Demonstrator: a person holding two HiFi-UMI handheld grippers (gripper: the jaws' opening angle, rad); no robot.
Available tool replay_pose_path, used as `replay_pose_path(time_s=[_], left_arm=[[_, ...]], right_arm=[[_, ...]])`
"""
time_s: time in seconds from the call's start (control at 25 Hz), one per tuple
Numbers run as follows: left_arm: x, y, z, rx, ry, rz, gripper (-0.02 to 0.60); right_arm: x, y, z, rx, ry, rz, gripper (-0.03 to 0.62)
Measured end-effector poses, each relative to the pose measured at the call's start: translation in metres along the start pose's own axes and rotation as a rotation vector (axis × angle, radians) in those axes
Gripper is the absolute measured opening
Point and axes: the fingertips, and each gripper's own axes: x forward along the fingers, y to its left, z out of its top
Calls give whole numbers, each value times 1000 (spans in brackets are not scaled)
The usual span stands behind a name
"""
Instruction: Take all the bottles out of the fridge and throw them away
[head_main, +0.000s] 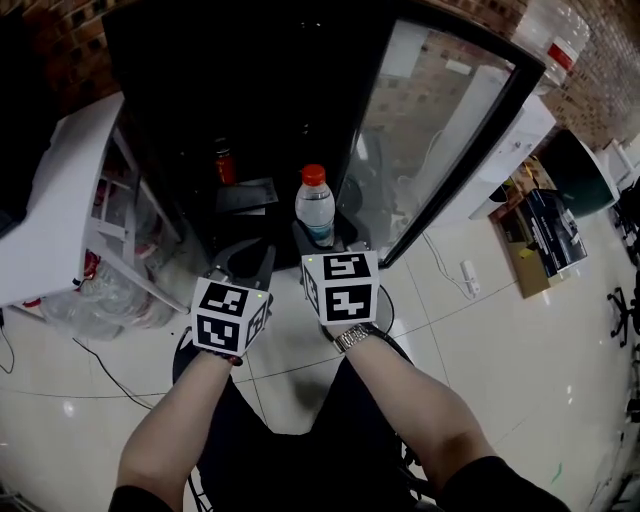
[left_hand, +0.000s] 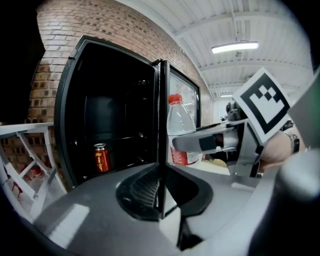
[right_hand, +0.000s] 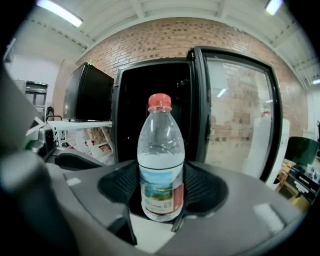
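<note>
One clear water bottle (right_hand: 161, 160) with a red cap and a partly red label stands upright between the jaws of my right claw (right_hand: 159, 202). The pads press on its lower body from both sides, so this claw is spread fairly wide and gripping the bottle. The bottle is outside the fridge (right_hand: 150, 90), held in front of its open mouth and close to the hinge edge of the fridge's glass door (right_hand: 240, 115), which is swung open on the right side of the dark interior. My left claw (left_hand: 160, 192) is just beside the right one, on the side farther from that door and also in front of the fridge. Its jaws are pressed together with nothing between them. Inside the fridge, a red can (left_hand: 101, 157) stands upright on a shelf (left_hand: 120, 160) low in the left part of the interior, well apart from the bottle. A white rack (head_main: 70, 190) stands against the fridge's left side, with clear bags (head_main: 100, 295) bunched at its foot. A brick wall (right_hand: 165, 37) rises behind the fridge, and a pale tiled floor (head_main: 520, 370) spreads out in front of it. A metal watch (head_main: 355, 336) sits on my right wrist, just behind the marker cube (head_main: 342, 288) of the right claw.
</note>
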Motion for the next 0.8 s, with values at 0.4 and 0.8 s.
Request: replay_pose_path(time_s=[0.4,0.8], left_arm=[[41,-68,-20,37,59,-90,6],[91,-126,-60,44,151,-191,6]], right_arm=[[-44,-67,-79,43,119,-70,268],[-61,-112,-184,135,305,-102,268]])
